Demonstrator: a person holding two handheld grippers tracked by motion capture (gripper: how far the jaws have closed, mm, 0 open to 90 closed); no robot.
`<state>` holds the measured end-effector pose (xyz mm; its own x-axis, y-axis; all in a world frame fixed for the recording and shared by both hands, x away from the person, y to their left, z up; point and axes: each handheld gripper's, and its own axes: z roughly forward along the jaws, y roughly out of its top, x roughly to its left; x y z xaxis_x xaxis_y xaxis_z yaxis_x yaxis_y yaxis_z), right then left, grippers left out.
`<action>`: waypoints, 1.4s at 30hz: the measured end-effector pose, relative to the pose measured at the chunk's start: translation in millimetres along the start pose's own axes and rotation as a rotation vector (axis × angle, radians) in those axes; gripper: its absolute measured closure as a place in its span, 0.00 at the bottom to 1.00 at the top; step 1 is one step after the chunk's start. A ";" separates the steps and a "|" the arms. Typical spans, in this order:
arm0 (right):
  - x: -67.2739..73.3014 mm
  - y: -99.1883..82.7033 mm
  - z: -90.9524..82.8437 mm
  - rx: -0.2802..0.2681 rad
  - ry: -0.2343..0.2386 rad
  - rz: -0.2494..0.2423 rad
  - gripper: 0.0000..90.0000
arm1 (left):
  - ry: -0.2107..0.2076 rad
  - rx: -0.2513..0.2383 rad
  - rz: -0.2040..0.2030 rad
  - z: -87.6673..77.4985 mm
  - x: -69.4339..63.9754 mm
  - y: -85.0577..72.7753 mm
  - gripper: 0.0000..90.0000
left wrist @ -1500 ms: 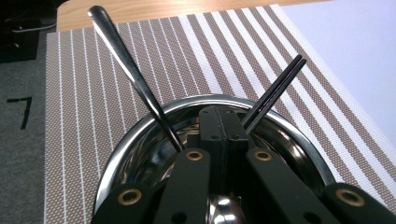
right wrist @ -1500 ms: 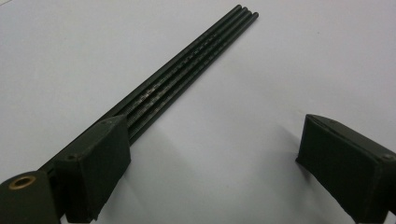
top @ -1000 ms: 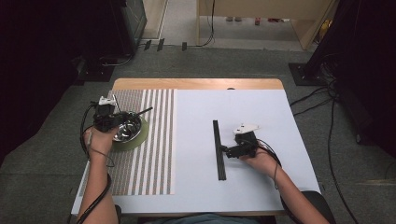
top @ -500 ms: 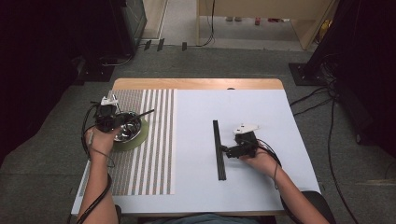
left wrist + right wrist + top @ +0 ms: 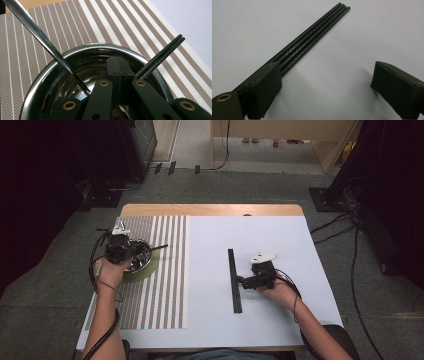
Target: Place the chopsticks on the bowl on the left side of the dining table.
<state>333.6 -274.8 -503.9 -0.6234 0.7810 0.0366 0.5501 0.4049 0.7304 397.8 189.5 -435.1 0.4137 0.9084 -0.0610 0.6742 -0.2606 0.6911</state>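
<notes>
Striped placemat point(image 5: 160, 285), steel bowl point(image 5: 45, 75) (chopsticks point(image 5: 160, 57) inside), left gripper point(image 5: 117, 72) closed, right gripper point(image 5: 324, 92) wide.

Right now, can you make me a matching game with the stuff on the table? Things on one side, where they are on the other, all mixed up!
Things:
1. metal bowl
2. black sticks
3. striped mat
4. left gripper

Places or states:
A. lying on the white sheet by the open right gripper
B. fingers shut, over the bowl
C. covering the table's left part
D. sitting on a green coaster on the mat

Pairs: 1-D, 2-A, 3-C, 4-B
</notes>
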 end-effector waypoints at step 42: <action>0.0 -0.1 -0.2 0.000 0.003 0.007 0.10 | 0.048 -0.002 -0.063 -38.5 5.7 -34.1 1.00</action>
<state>333.5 -274.9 -503.8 -0.6213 0.7823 0.0441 0.5544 0.3992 0.7302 353.6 216.2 -431.2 0.3404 0.9377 -0.0698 0.6967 -0.2016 0.6885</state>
